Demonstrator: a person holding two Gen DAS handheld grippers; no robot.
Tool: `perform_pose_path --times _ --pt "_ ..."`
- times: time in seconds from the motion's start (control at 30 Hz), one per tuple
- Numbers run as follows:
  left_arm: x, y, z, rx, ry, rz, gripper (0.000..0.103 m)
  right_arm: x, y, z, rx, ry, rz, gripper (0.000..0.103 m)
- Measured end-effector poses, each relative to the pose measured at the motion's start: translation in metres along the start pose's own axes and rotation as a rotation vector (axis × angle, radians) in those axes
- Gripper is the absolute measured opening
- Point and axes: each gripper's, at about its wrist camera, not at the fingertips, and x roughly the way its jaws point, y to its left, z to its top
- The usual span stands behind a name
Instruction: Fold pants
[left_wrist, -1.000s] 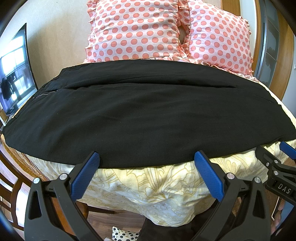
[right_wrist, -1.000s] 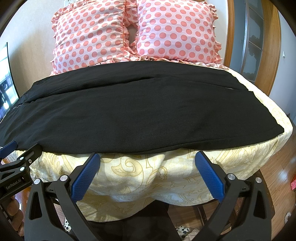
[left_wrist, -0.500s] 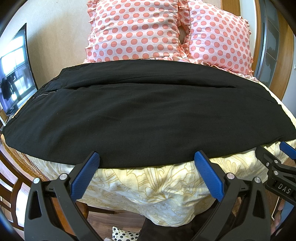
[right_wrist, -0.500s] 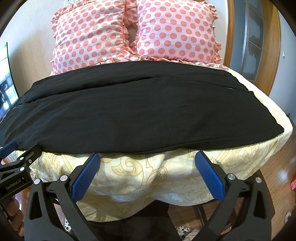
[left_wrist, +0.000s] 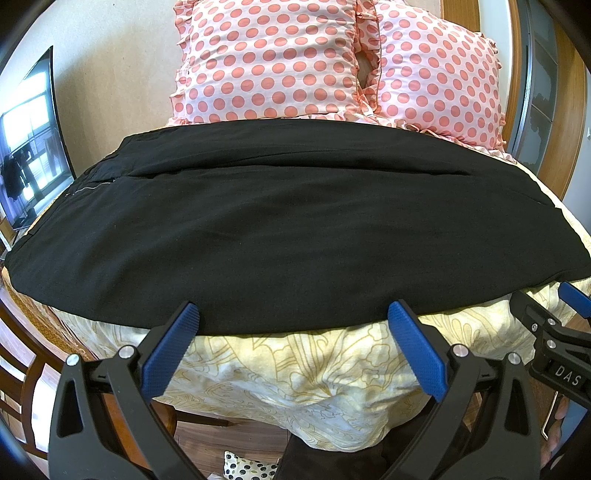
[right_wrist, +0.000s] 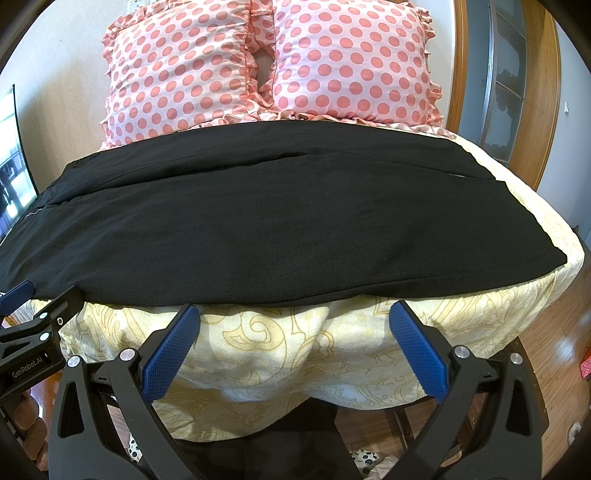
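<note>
Jaws of both the left gripper (left_wrist: 291, 325) and right gripper (right_wrist: 293, 325) stood spread wide, grasping nothing. Just ahead of them the pants (left_wrist: 288, 229) lay flat across the bed (right_wrist: 295, 350), pillows (right_wrist: 266, 62) beyond.

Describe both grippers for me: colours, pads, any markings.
Left gripper and right gripper look alike: black plastic frames with silver screws and blue ribbed pads. The left's side reads "GenRobot.AI", the right's "DAS". No cables or sleeves are visible.
</note>
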Motion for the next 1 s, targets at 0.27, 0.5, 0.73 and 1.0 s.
perform_pose_path --times 0.27,0.5,0.73,1.0 --pt "0.0 0.0 0.0 0.001 0.0 0.0 0.101 0.0 0.0 0.0 0.0 -0.001 0.0 0.102" --pt "0.0 0.0 0.0 0.0 0.0 0.0 0.101 0.0 0.003 -0.001 0.001 -0.002 -0.001 0.102" --pt "0.001 0.001 0.002 0.004 0.03 -0.007 0.101 -0.013 -0.008 -0.003 -0.004 -0.034 0.172 0.102" --pt "-0.039 0.009 0.019 0.014 -0.101 -0.01 0.101 -0.06 -0.061 0.065 0.006 -0.28 0.046 0.102"
